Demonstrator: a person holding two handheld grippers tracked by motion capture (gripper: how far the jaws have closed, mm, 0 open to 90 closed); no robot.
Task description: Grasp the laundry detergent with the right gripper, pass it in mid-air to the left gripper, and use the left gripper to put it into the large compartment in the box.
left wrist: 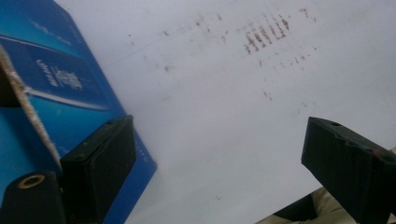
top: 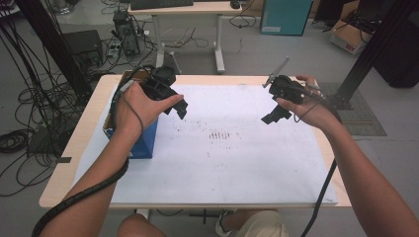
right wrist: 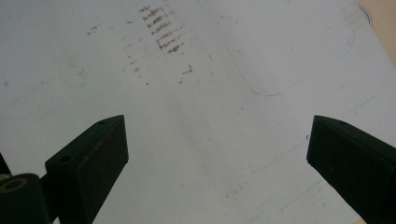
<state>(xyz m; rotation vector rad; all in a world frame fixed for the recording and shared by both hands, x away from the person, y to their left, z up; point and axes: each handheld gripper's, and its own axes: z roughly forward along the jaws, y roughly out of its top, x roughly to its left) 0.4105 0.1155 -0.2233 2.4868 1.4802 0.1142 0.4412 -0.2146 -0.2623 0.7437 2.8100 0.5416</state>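
Nearest us, both forearms come in from the bottom edge, a cable trailing from each tool. Left gripper [top: 179,106] hangs above the white sheet [top: 222,163], jaws spread wide with nothing between them, just beside the blue box [top: 143,143], which sits at the table's left side by the sheet's edge; in the left gripper view that box [left wrist: 56,93] lies right next to the left-hand jaw. Right gripper [top: 273,117] is held up over the sheet's right half, jaws also wide apart and empty. Between the two, brownish smudges [top: 220,135] mark the sheet. Farther off, a second desk [top: 185,10] stands beyond the wooden table [top: 74,148].
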